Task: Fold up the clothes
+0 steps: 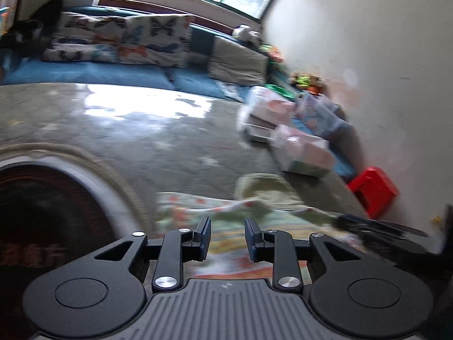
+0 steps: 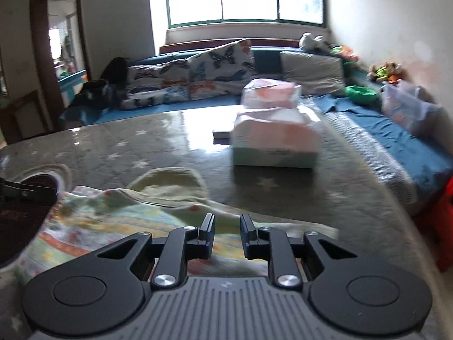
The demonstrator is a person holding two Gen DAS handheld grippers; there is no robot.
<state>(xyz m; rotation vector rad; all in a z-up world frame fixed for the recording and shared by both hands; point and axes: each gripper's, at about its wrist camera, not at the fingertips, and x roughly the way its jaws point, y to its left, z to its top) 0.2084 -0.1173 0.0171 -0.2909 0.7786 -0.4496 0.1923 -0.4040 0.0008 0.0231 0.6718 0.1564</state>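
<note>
Left gripper [image 1: 228, 233] is sitting nearest the lens in the left wrist view, jaws standing slightly apart with a clear gap and nothing pinched between the pads. Right gripper [image 2: 226, 231] is showing the same in the right wrist view: a narrow gap, pads not pressing on anything.

Both are hovering over the garment [image 2: 119, 221], a pale printed piece with orange, green and yellow markings, lying spread flat on the grey star-patterned table [image 2: 113, 147]. A plain olive-green part [image 2: 170, 184] is poking out at its far edge. Motion blur is hiding whether the fingertips are touching the cloth.

Left of the garment, a dark round inset [image 1: 36, 212] with a pale rim is sitting in the tabletop. The garment's left edge is lying just beside it, in the right view slightly over it.

Stacked pink-and-white wrapped packs [image 2: 273, 130] are standing further back on the table, well apart from the garment. A red stool [image 1: 373, 189] is standing off the table's right side, near the wall. Behind, a blue sofa [image 2: 396, 138] is carrying butterfly-print cushions [image 2: 198, 76].
</note>
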